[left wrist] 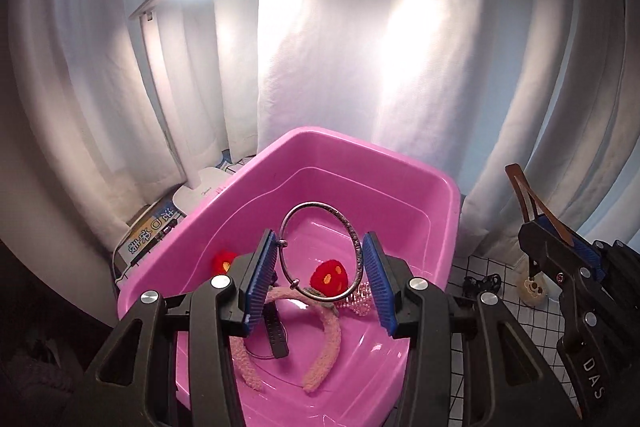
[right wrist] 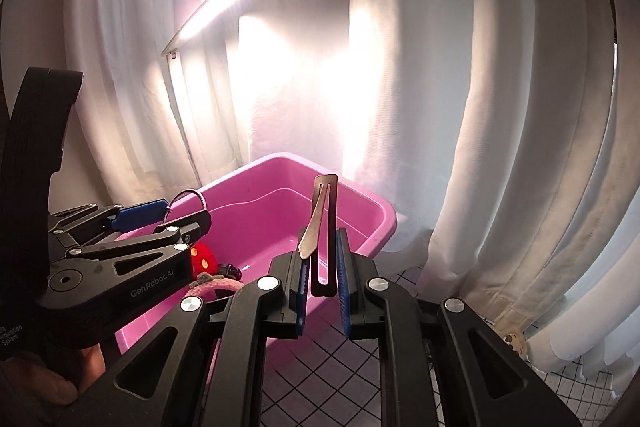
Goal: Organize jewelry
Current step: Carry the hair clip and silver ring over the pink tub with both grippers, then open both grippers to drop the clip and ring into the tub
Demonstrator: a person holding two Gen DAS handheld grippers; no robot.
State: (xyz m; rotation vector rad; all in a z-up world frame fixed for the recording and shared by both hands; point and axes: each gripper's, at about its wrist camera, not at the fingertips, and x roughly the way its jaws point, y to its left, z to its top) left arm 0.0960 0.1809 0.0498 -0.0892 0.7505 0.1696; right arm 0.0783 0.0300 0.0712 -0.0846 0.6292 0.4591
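Note:
My left gripper (left wrist: pixel 320 263) is shut on a silver bangle (left wrist: pixel 356 231) and holds it upright above the pink tub (left wrist: pixel 400 167). In the tub lie a fuzzy pink headband (left wrist: pixel 332 339) with red plush pieces (left wrist: pixel 330 279), a pearl piece (left wrist: pixel 362 301) and a black comb (left wrist: pixel 276 331). My right gripper (right wrist: pixel 323 263) is shut on a brown hair clip (right wrist: pixel 325 227), standing upright near the tub's (right wrist: pixel 280 203) right corner. The right gripper shows at the right of the left wrist view (left wrist: pixel 560 251). The left gripper shows at the left of the right wrist view (right wrist: pixel 160 215).
A lit desk lamp (left wrist: pixel 160 75) stands behind the tub on the left, beside a box with printed letters (left wrist: pixel 148 235). White curtains hang behind. On the checked cloth (left wrist: pixel 520 311) right of the tub lie a black clip (left wrist: pixel 482 283) and a cream smiley item (left wrist: pixel 532 287).

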